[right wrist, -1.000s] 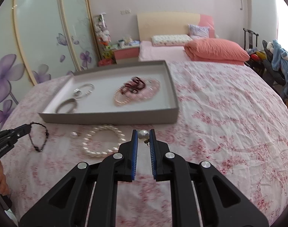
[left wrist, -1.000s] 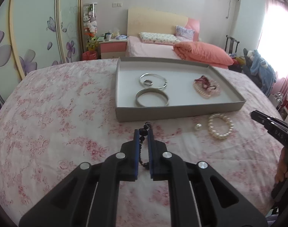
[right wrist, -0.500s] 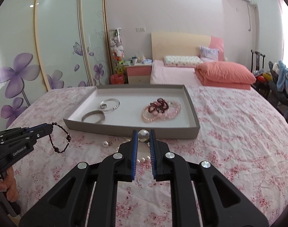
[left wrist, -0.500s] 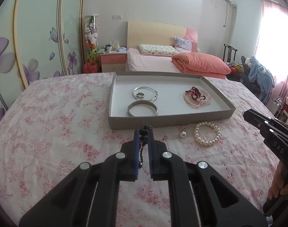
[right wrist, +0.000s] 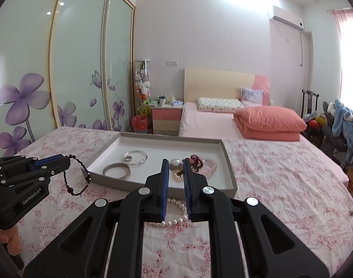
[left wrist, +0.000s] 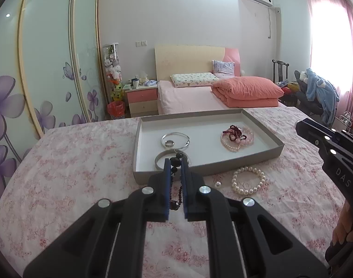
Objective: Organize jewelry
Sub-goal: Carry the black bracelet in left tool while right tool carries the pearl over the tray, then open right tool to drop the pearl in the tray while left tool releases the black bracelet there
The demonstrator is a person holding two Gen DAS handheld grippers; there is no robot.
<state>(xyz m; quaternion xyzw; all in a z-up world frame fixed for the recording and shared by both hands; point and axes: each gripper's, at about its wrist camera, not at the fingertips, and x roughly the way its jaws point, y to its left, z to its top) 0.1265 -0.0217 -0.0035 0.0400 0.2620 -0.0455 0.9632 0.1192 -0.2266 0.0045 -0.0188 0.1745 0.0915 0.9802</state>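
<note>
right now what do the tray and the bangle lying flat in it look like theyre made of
Tray: likely cardboard, matte grey outside and white inside, with thin straight folded walls. Bangle: seemingly metal, a silvery band with a shiny glint, though coated plastic can't be ruled out.

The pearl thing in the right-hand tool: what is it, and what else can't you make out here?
- Pearl piece, right wrist view: a dark fitting beneath it is hidden by the right gripper fingers, so its type is unclear.
- Pearl bracelet, right wrist view: mostly covered by that gripper.
- Small loose pearl, left wrist view: too small to identify.
- Flat bangle, left wrist view: partly behind the left gripper.
</note>
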